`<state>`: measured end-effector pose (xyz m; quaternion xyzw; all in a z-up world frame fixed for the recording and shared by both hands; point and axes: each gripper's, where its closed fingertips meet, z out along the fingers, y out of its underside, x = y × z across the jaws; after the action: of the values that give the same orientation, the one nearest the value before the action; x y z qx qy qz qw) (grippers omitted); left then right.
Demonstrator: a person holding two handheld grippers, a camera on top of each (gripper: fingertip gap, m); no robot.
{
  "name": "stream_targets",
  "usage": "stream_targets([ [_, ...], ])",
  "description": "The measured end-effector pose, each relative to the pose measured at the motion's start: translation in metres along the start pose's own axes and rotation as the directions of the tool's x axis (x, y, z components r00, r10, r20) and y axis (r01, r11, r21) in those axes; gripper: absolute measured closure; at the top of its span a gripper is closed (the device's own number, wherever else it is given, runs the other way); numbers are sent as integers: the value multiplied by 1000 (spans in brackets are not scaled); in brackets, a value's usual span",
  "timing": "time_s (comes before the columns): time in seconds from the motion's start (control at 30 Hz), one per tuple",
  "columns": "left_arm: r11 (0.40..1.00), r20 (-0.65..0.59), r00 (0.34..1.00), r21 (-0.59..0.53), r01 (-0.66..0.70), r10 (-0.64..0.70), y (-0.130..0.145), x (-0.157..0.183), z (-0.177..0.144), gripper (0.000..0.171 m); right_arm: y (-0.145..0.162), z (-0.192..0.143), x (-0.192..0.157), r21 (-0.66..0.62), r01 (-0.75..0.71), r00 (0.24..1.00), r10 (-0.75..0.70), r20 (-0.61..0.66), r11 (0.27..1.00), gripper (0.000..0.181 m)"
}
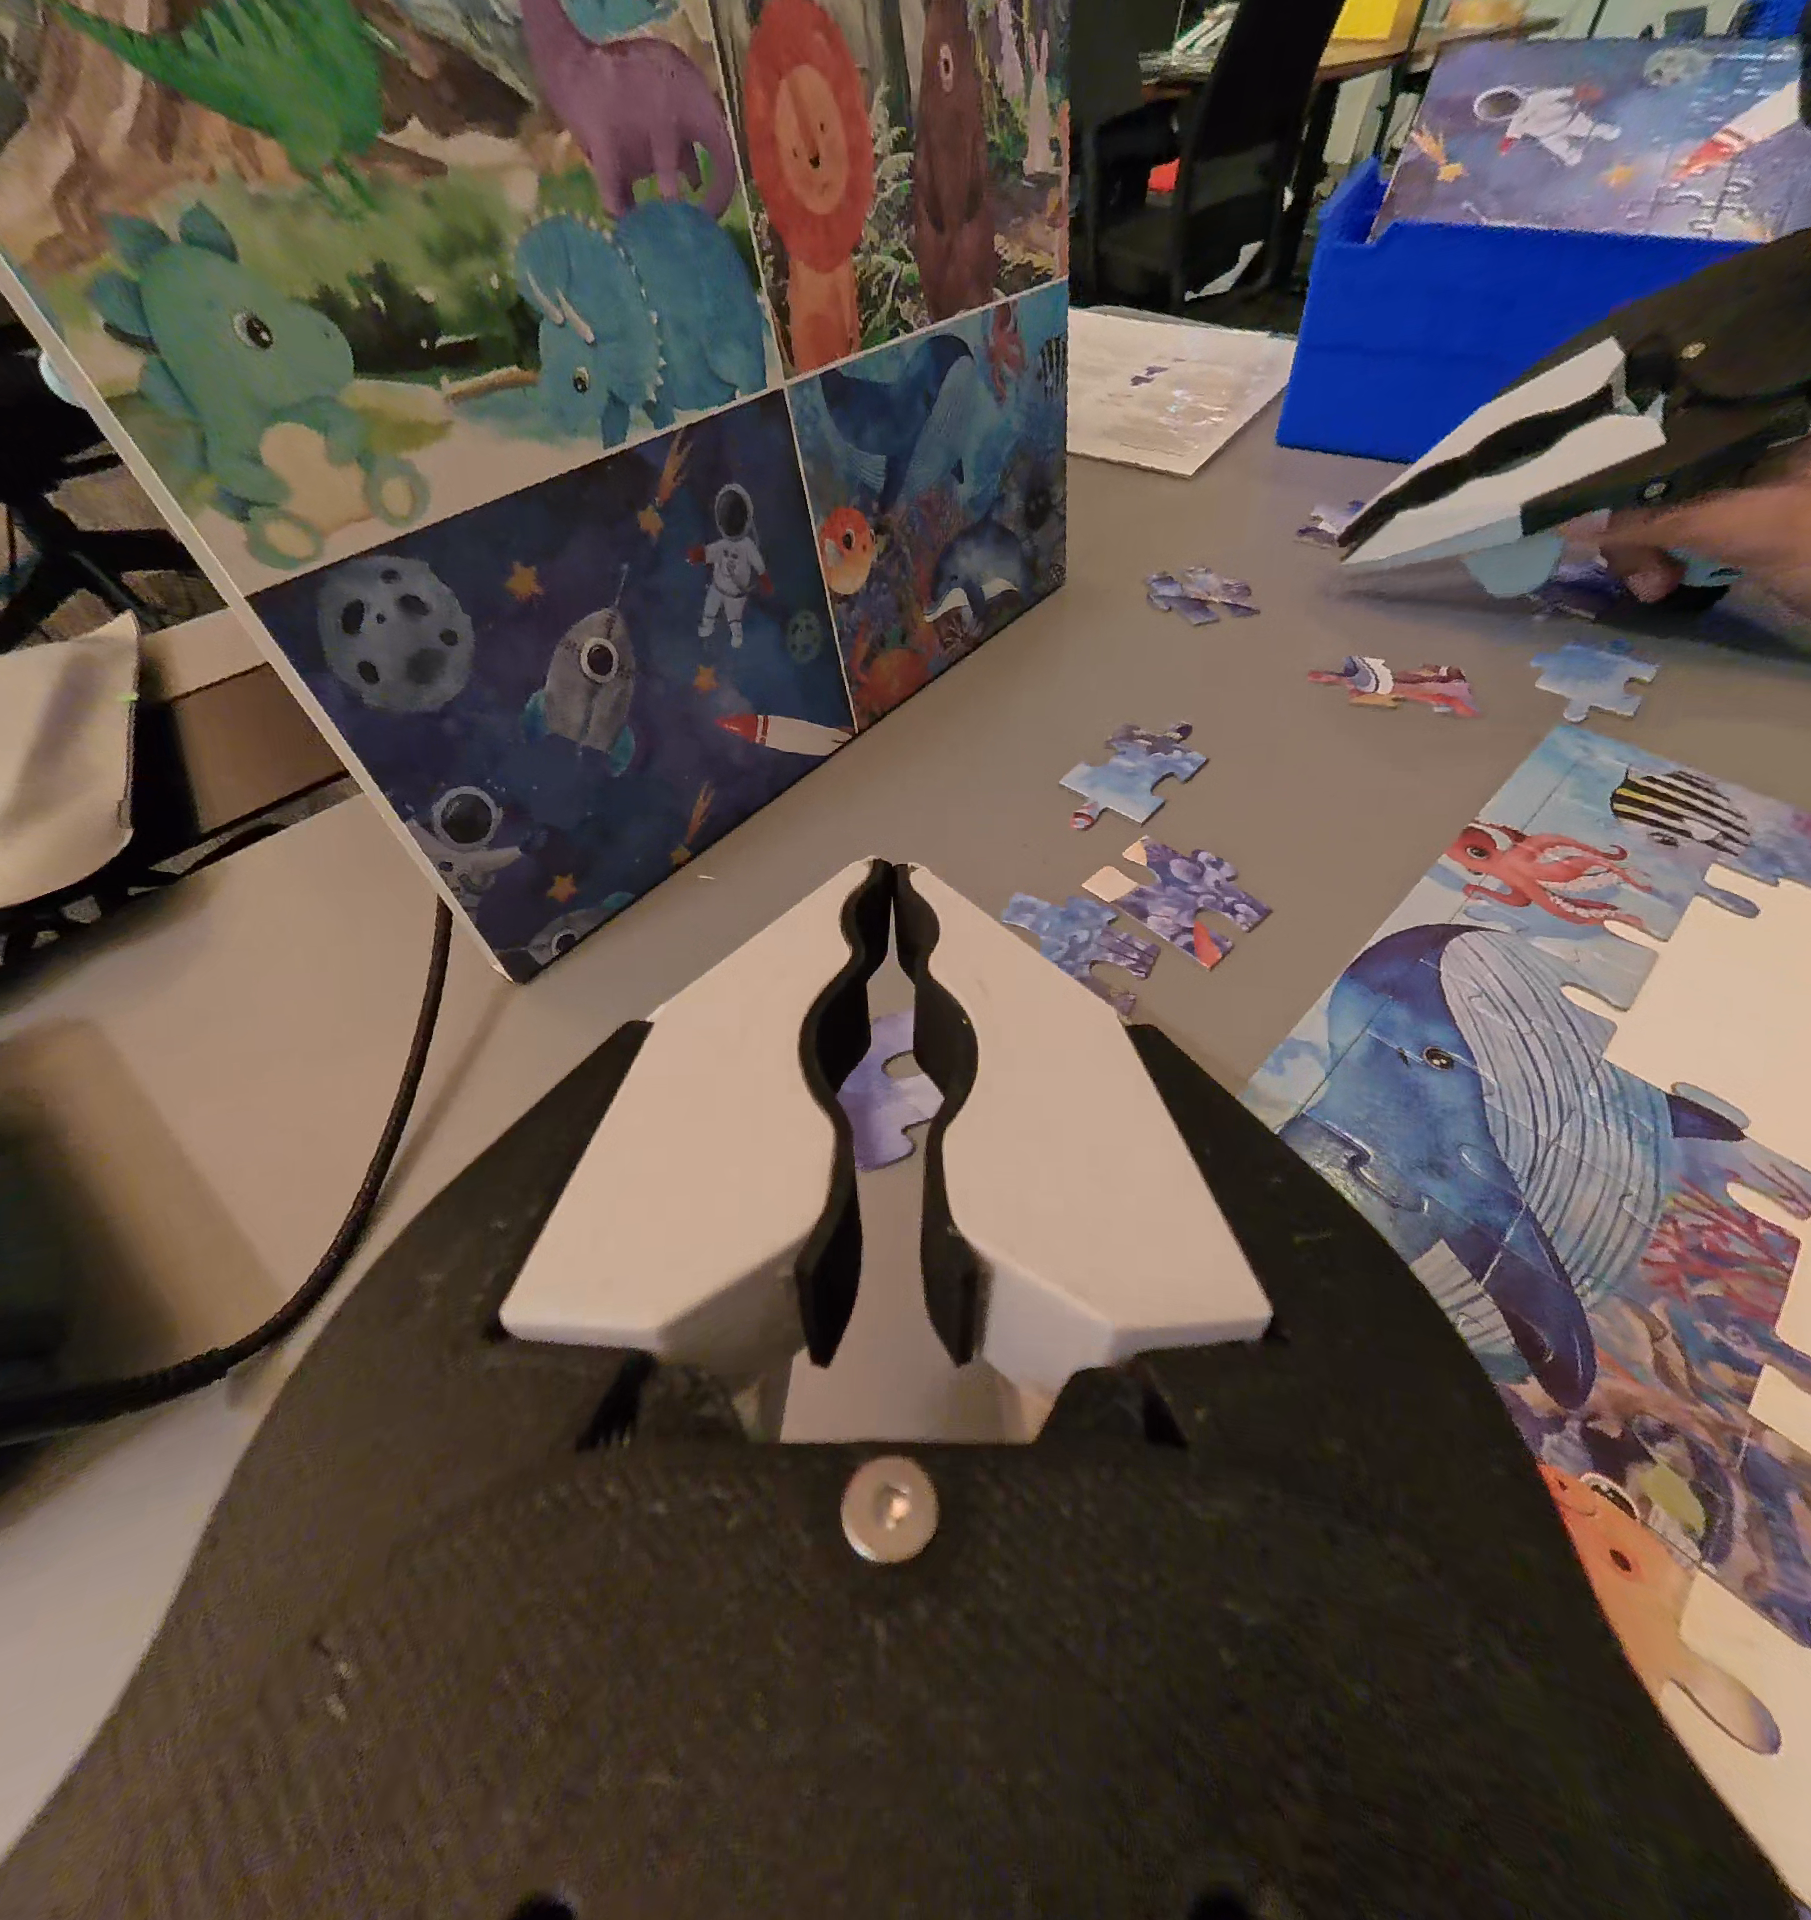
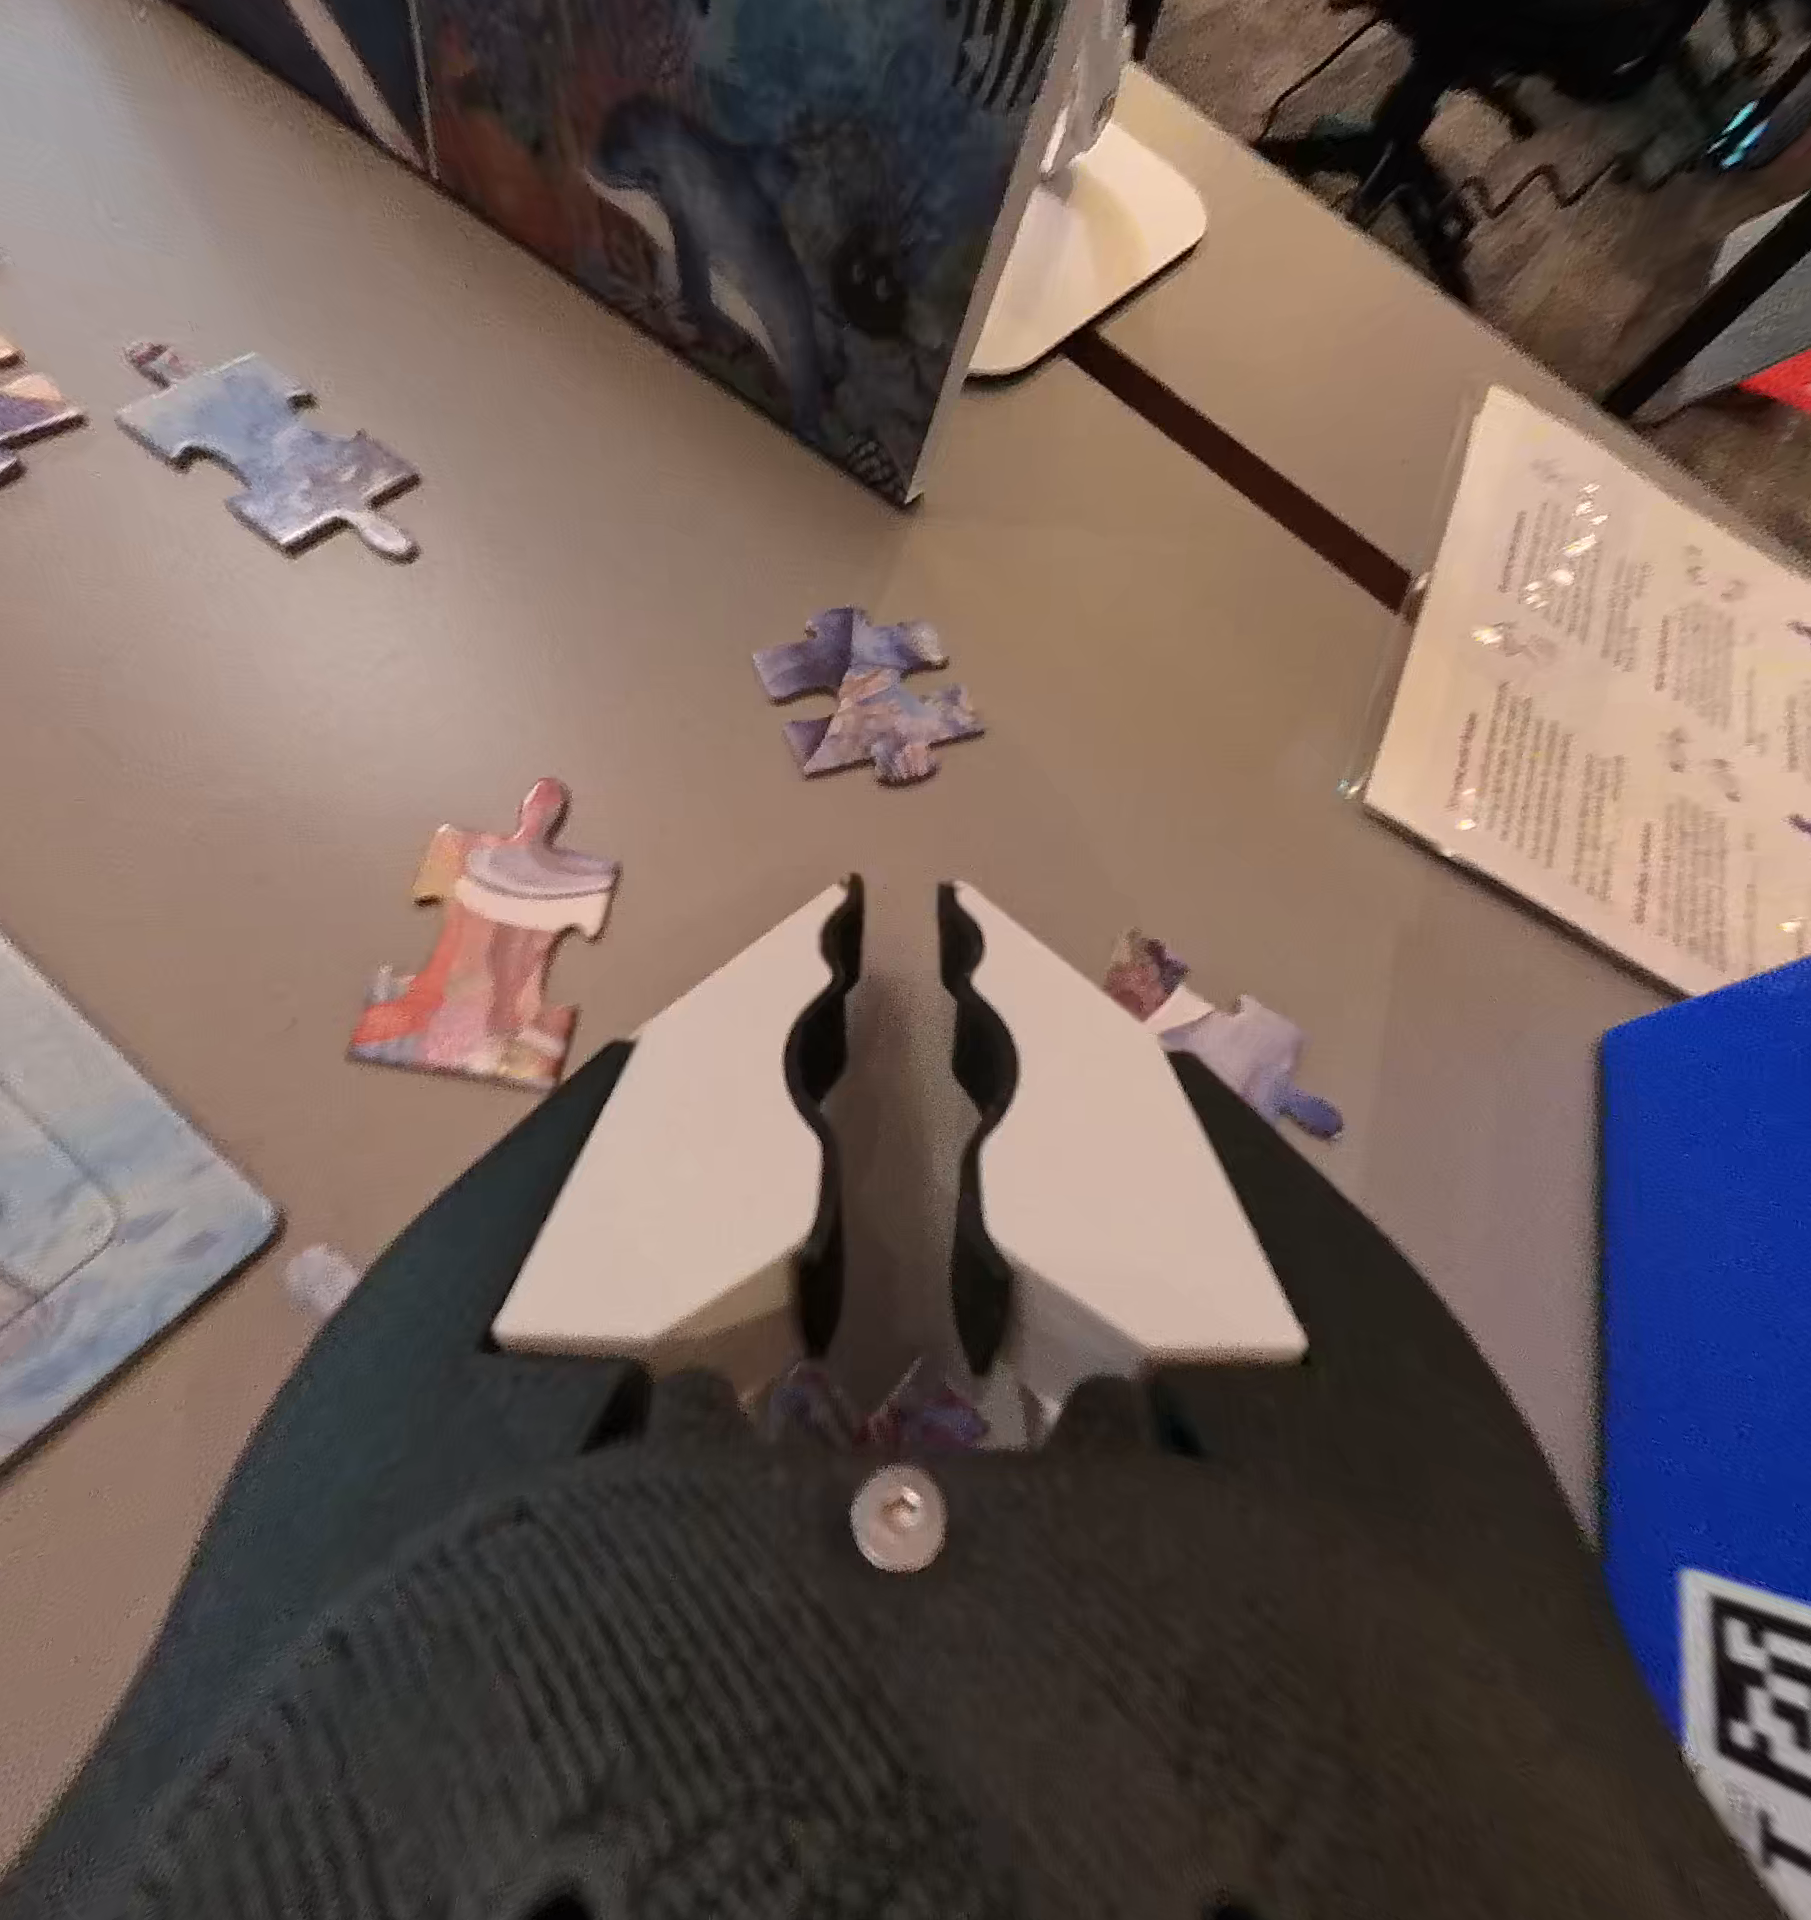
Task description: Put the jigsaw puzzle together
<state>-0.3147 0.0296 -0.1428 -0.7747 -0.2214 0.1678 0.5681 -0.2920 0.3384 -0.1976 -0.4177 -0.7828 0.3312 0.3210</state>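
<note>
Left tool hovers low over the desk with its tips together on nothing, a loose bluish piece lying beneath it; right tool has its tips slightly apart and empty, above a purple-blue piece. The partly built sea puzzle lies toward the desk's right side, with other loose pieces scattered between it and the upright picture box. These flat pieces could slide away from the tips instead of lifting, or a careless sweep could nudge the joined section apart. A printed sheet and a black-and-white code sticker on the blue bin bear writing, left unread
</note>
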Motion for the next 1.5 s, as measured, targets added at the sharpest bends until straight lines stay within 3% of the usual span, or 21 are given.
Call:
stream_targets([
  [0.13,1000,-15,1000,1,-4,4,-1,5,3,171,12,-5,-29,-69,-41,985,52,164,997,148],
  [0.27,1000,-41,999,-18,-10,10,2,13,8,171,2,-6,-64,-102,-109,934,137,329,989,130],
  [0.4,999,-51,998,-25,-24,23,3,18,10,171,4,-4,-71,-137,7,959,32,281,991,133],
  [0.53,999,-48,999,-25,-26,25,3,18,10,171,3,-7,-82,-162,18,951,33,308,987,155],
  [0.83,999,-47,999,-23,-27,26,3,18,10,171,1,-6,-81,-161,-21,951,69,302,987,156],
  [1.13,998,-42,998,-29,-55,54,3,20,11,171,-22,-15,-75,-45,-92,945,102,311,995,156],
  [1.5,997,-34,997,-34,-74,73,3,21,11,171,-39,-25,-80,29,-80,948,67,310,996,156],
])
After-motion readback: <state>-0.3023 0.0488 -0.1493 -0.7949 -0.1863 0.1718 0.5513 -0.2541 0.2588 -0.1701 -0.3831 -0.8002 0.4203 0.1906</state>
